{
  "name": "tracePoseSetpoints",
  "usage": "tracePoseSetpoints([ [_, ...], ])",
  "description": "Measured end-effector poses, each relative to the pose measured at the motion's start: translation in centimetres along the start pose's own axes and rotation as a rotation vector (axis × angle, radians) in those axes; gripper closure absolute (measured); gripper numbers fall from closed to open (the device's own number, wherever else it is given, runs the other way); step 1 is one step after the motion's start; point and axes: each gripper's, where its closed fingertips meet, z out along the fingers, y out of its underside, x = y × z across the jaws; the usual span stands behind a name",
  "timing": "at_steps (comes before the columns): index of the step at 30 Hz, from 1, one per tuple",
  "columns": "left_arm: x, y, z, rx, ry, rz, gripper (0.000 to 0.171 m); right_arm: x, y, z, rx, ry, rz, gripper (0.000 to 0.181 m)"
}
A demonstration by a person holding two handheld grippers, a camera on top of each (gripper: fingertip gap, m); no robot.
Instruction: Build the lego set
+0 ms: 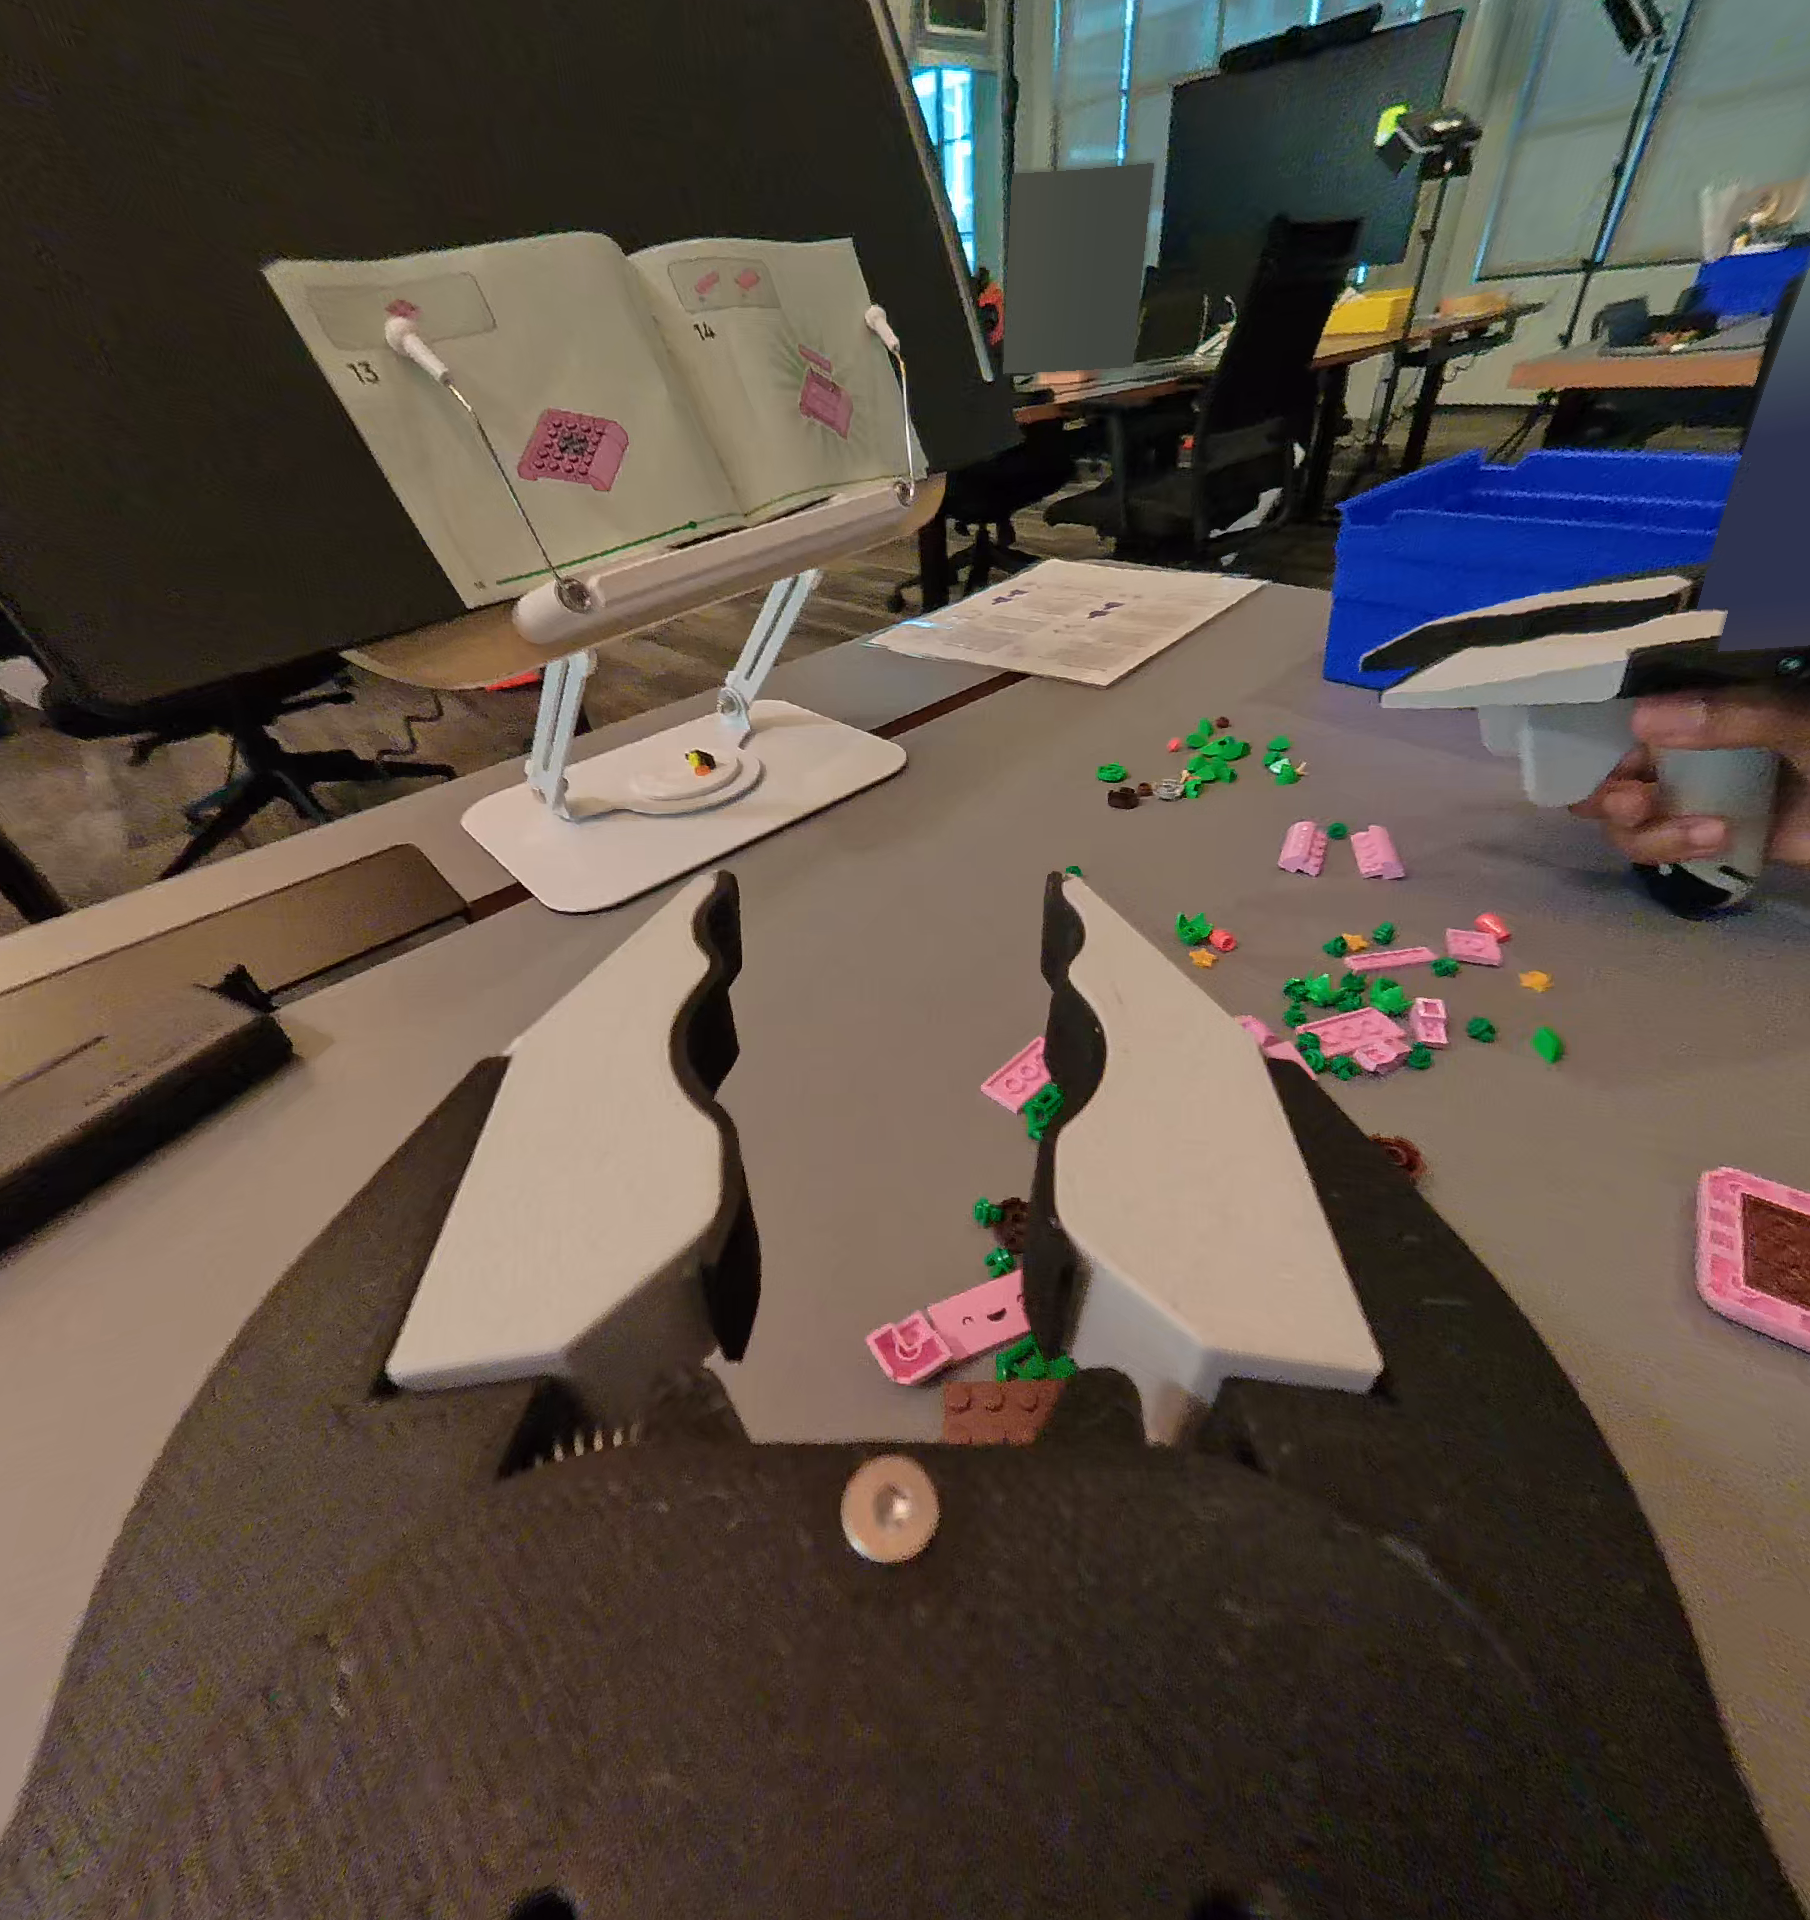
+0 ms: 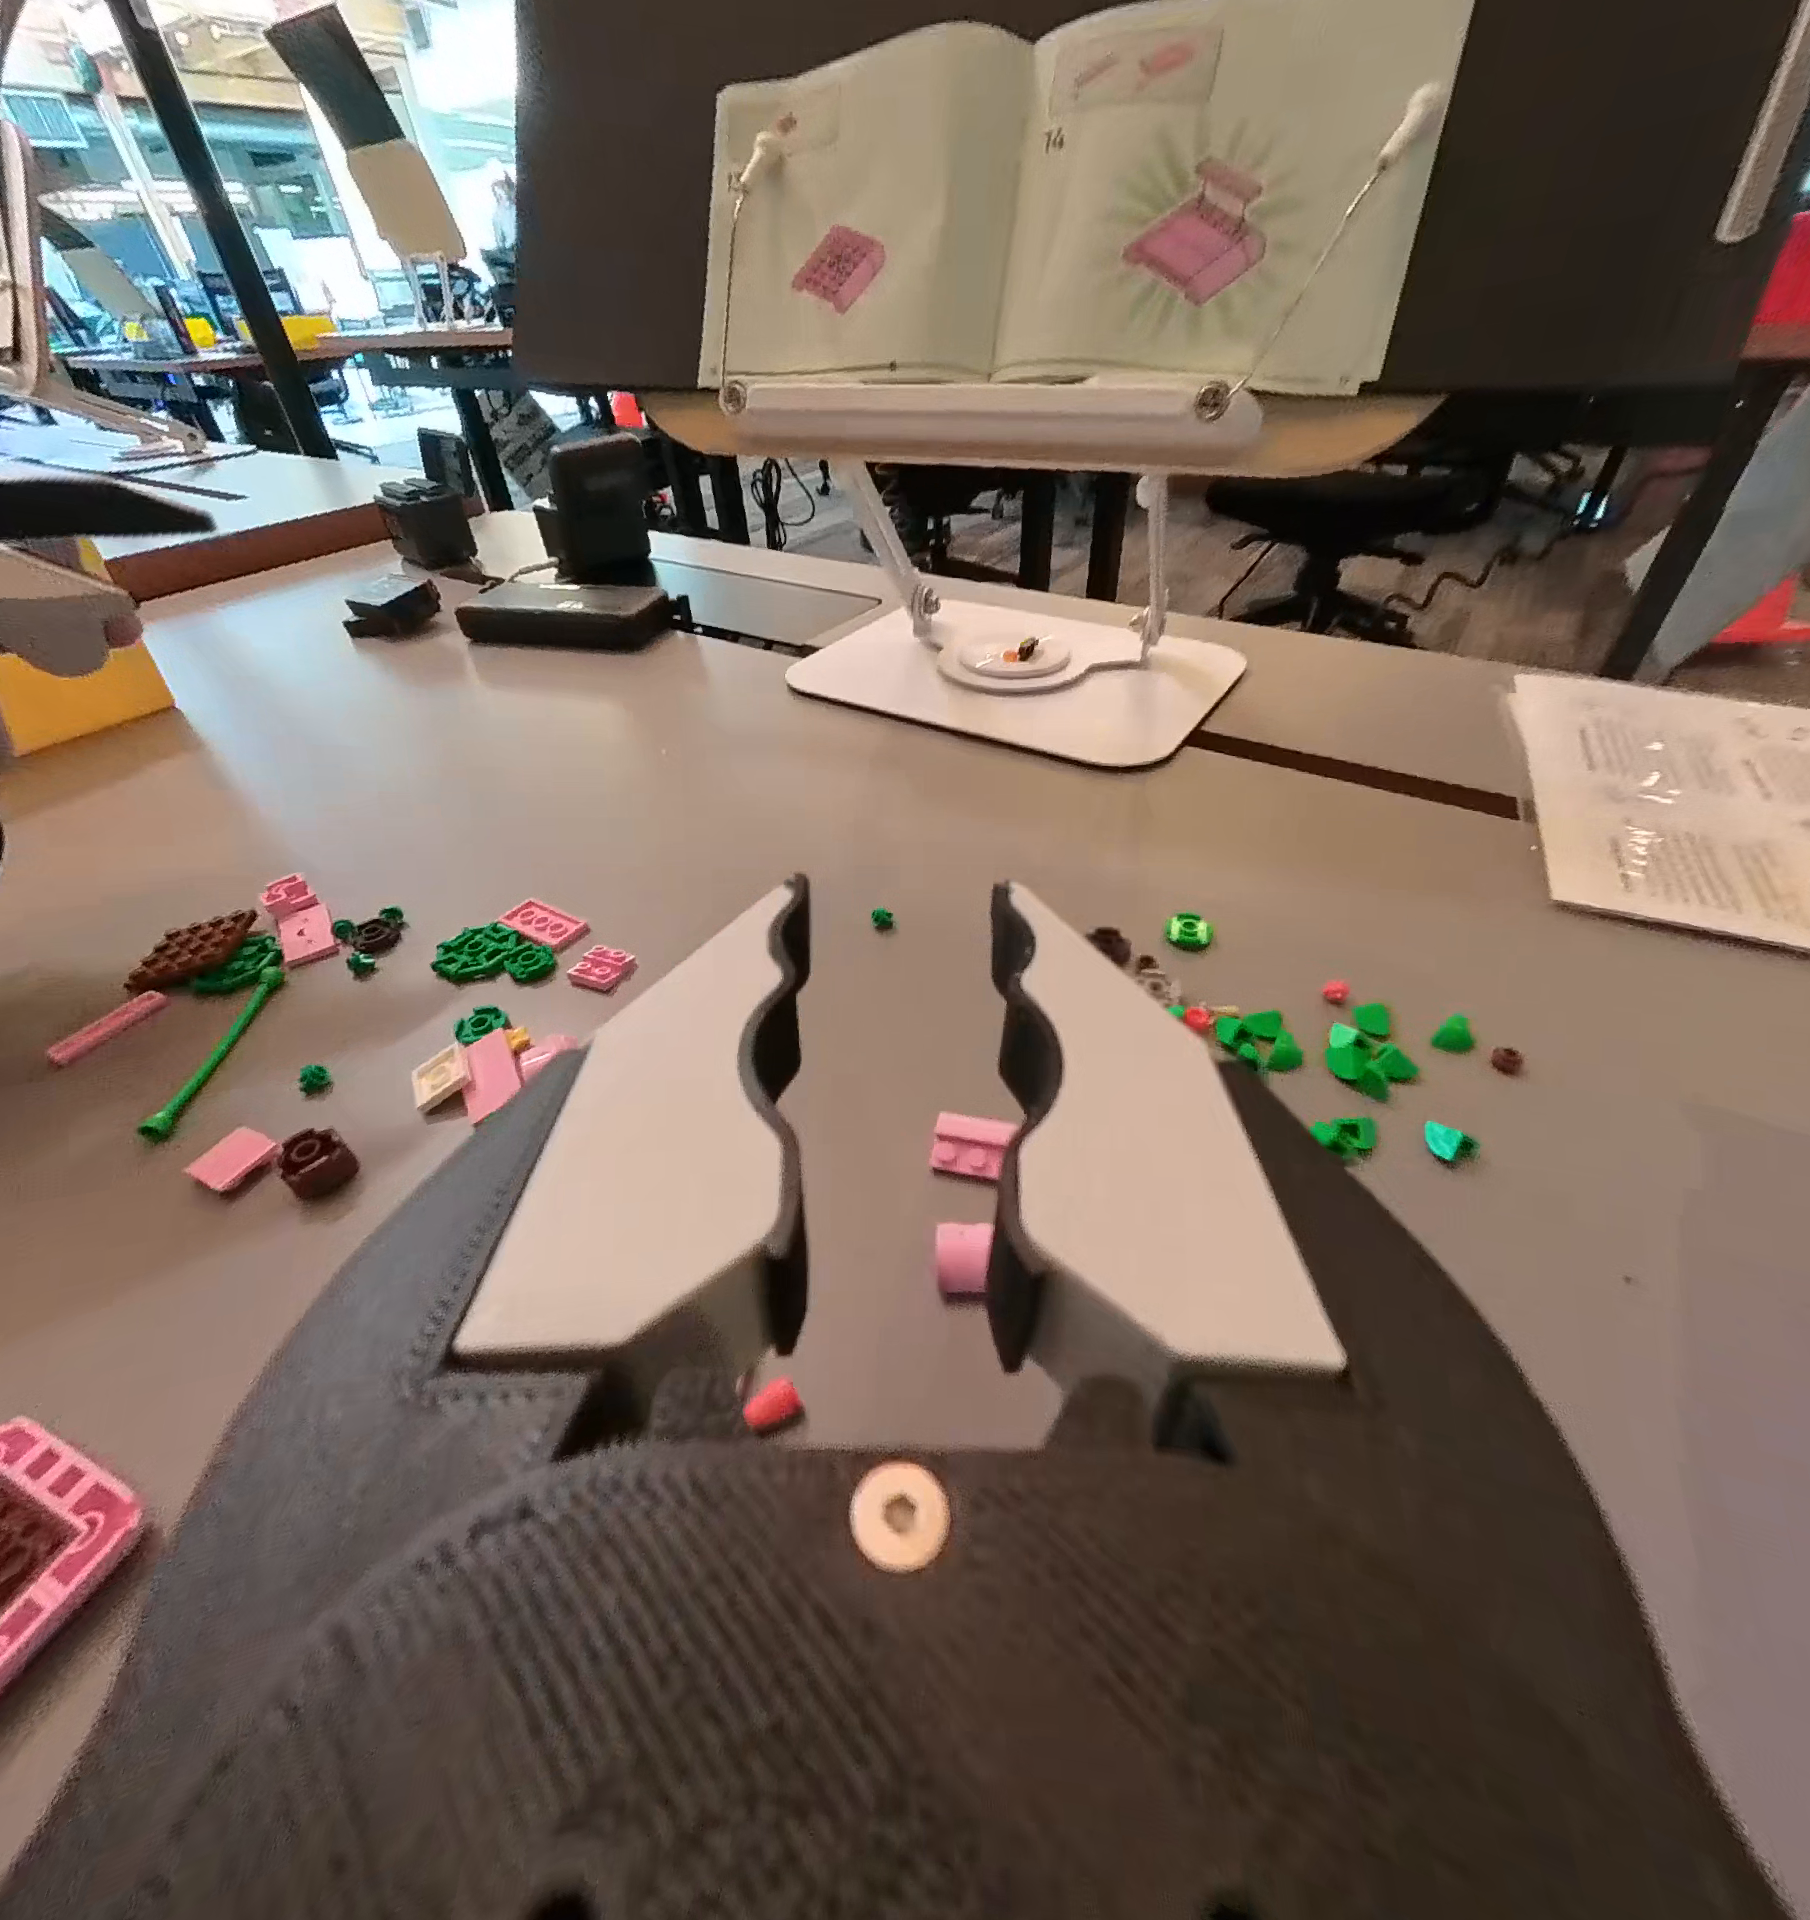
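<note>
Both claws, left claw [image 1: 890, 914] and right claw [image 2: 901, 904], hover apart and empty over loose lego pieces [image 2: 968, 1143] scattered mid-frame on the tabletop [image 2: 568, 790], facing the propped instruction booklet [image 2: 1046, 208] at top for reference

Glossy plastic bricks [image 2: 964, 1143] on a smooth matt table [image 2: 568, 790].

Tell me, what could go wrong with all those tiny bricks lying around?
Both grippers are open and hold nothing. The right gripper hangs low over two small pink curved bricks; closing carelessly might flick them away. The tiny green leaf pieces lie loose on the grey table, so a sweeping finger could scatter them. The pink frame with a brown studded centre sits near the edge, where a bump might push it off.
</note>
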Motion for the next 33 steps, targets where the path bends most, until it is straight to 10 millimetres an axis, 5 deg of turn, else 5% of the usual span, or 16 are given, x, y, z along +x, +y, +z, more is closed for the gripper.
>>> tracePoseSetpoints([
  [9, 0.3, -1.8, -1.0, 0.11, 0.05, -0.08, 0.138, 0.1, 0.4, 0.2, -0.031, -0.044, 0.073, 0.142],
  [20, 0.6, -1.6, -0.8, 0.099, 0.071, -0.094, 0.138, -0.1, 1.7, 0.7, -0.133, -0.182, 0.271, 0.13],
  [33, 1.0, -1.2, -0.5, 0.079, 0.074, -0.067, 0.138, -2.0, 2.1, 0.8, -0.155, -0.157, 0.051, 0.131],
])
